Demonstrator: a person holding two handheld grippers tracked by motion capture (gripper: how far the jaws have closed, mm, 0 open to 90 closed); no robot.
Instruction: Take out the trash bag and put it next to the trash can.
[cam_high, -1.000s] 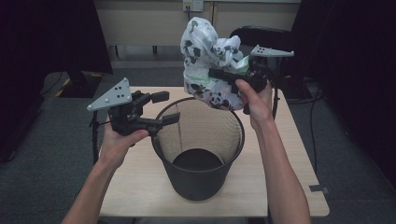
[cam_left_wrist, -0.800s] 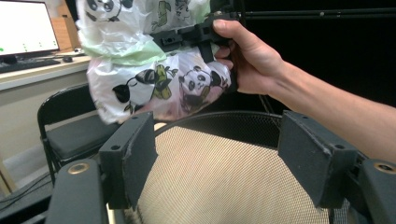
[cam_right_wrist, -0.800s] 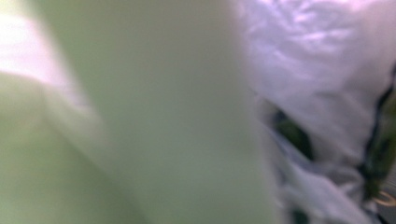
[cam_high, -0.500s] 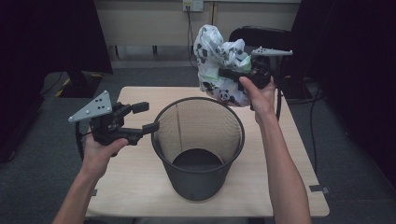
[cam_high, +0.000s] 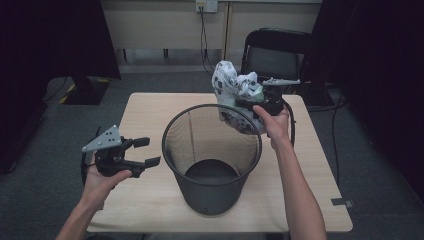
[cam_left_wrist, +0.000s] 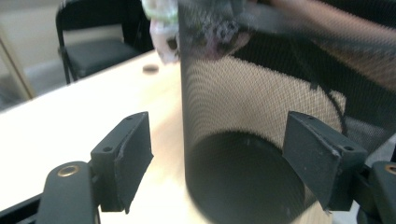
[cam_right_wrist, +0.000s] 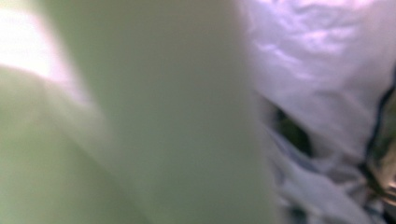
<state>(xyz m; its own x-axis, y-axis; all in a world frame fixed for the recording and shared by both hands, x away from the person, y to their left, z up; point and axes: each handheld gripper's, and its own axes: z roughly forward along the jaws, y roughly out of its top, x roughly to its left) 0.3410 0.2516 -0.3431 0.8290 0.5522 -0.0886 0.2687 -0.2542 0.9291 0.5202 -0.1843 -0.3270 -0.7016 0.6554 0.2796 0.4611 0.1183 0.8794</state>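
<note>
Standing upright over the bin (cam_high: 210, 165) rim, the panda-print bag (cam_high: 231, 90) sits clamped in the right gripper (cam_high: 252, 102); left gripper (cam_high: 145, 151) fingers apart.

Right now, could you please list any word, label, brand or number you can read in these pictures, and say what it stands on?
None can be read.
The patterned bag in the right gripper bears black-and-white printed figures, no legible letters.
The mesh bin and table carry no writing.

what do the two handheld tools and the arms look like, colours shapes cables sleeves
Both are black two-jaw devices. The left tool has flat rectangular pads, a brass-coloured pivot screw and a grey three-cornered plate. The right tool carries a similar grey plate and trails a black cable. Forearms are bare, no sleeves visible.
</note>
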